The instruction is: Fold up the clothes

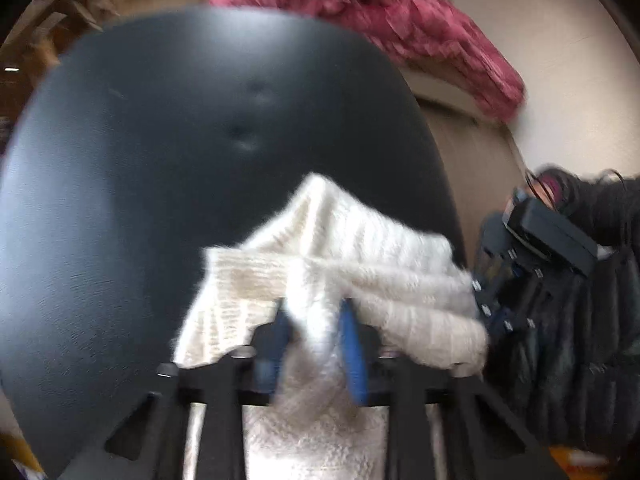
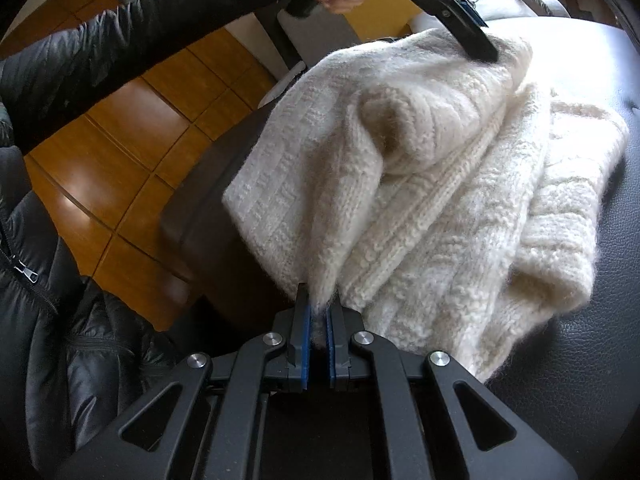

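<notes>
Both tongs, left [image 1: 316, 320] and right [image 2: 319, 308], pinch the cream sweater [image 2: 420, 168]; keep both edges taut and level between them.

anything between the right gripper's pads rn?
Yes. In the right wrist view the right gripper is shut on a pinched fold of the cream knit sweater; nothing else sits between the blue pads.

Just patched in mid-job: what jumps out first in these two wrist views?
A fluffy cream knit sweater lies bunched on the dark leather surface. The right gripper has its jaws shut on a fold at its near edge, and the left gripper has a bunch between its jaws. A crimson fuzzy throw lies behind.
</notes>
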Motion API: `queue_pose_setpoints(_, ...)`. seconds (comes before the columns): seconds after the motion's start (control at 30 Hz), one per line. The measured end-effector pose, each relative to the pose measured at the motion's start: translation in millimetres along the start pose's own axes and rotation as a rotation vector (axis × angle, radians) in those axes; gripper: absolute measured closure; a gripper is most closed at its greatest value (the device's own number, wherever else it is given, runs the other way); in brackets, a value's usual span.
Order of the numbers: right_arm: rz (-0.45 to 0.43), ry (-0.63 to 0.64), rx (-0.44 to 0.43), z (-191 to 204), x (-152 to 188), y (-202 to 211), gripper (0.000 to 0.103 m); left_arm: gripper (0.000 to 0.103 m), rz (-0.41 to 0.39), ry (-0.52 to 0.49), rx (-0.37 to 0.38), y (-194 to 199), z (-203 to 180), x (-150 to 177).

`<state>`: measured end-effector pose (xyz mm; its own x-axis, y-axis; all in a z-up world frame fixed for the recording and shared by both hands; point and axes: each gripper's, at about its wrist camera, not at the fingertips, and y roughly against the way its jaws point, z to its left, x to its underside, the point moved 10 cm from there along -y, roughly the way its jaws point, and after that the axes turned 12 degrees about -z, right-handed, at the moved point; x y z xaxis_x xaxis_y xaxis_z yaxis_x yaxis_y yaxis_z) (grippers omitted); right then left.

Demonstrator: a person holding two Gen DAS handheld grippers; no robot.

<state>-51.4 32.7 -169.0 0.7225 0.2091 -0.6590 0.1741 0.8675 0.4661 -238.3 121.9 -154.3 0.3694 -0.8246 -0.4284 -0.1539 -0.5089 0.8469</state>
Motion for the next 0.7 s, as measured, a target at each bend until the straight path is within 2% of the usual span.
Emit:
queue_pose_setpoints(0.1,-0.004,0.009,0.009,0,0,1,0.098,0.092,-0.171,0.055,-0.092,25,-1,-2)
queue_pose_setpoints(0.27,0.012,0.054,0.058,5,1,2,0.098,0.093,-0.491,0.125,-0.190,78,-19,-8)
queue_pose_setpoints(0.33,0.020,0.078,0.082,8,1,1,0.098,0.093,-0.559,0.136,-0.207,87,-20,-15)
queue_pose_setpoints(0.37,0.021,0.080,0.088,8,1,1,0.098,0.093,-0.574,0.150,-0.233,82,-17,-14)
queue_pose_setpoints(0.43,0.016,0.065,0.093,8,0,-1,0.098,0.093,-0.549,0.229,-0.248,57,0,-10)
queue_pose_setpoints(0.47,0.014,0.060,0.095,8,0,-1,0.098,0.093,-0.517,0.234,-0.288,42,9,-5)
queue_pose_setpoints(0.53,0.006,0.051,0.100,7,0,-1,0.098,0.093,-0.435,0.319,-0.304,5,26,12)
queue_pose_setpoints(0.6,-0.001,0.033,0.099,9,1,-1,0.098,0.090,-0.433,0.341,-0.324,2,30,13)
queue_pose_setpoints(0.63,-0.005,0.027,0.098,9,1,-1,0.098,0.084,-0.434,0.351,-0.334,1,31,13)
queue_pose_setpoints(0.7,-0.007,0.023,0.098,9,1,0,0.098,0.082,-0.488,0.364,-0.339,17,26,10)
